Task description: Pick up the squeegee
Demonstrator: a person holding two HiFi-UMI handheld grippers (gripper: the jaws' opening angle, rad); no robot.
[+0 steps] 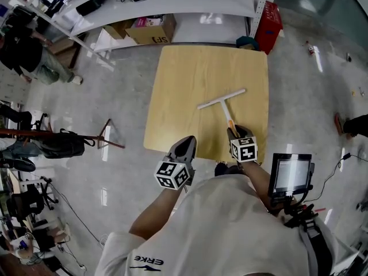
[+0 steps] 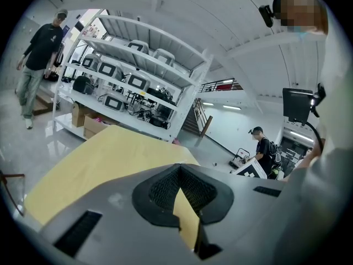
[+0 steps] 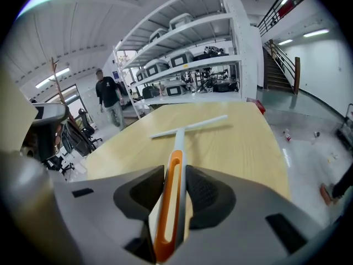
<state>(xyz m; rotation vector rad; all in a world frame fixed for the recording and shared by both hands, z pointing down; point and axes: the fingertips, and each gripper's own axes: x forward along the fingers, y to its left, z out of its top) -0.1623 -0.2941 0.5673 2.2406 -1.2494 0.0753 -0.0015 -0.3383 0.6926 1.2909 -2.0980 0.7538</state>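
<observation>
1. While the squeegee (image 1: 223, 103) lies flat on the wooden counter (image 1: 178, 91), the right tongs (image 3: 175, 173) are clenched on the tail of its orange handle (image 3: 170, 203). The pads look to sit against both sides of it. Nothing is lifted yet.
2. Blade (image 1: 222, 98) is at the far end, crosswise near mid-counter. The shaft runs back toward the near edge, where the grip is.
3. Left tongs (image 2: 177, 167) are closed on nothing, tips meeting, held over the near edge of the counter, apart from the squeegee.
4. Risk: the grip is at the very end of a long tool. On lift the blade end will likely sag or swing, since all the weight hangs far from the pads.
5. Risk: the handle is narrow and smooth-looking. With a light squeeze it could roll or slide out between the pads.
6. Risk: the hold is close to the counter edge. A slip there probably sends the squeegee to the floor.
7. Risk: a tilted lift drags the blade across the counter and twists the handle in the grip.
</observation>
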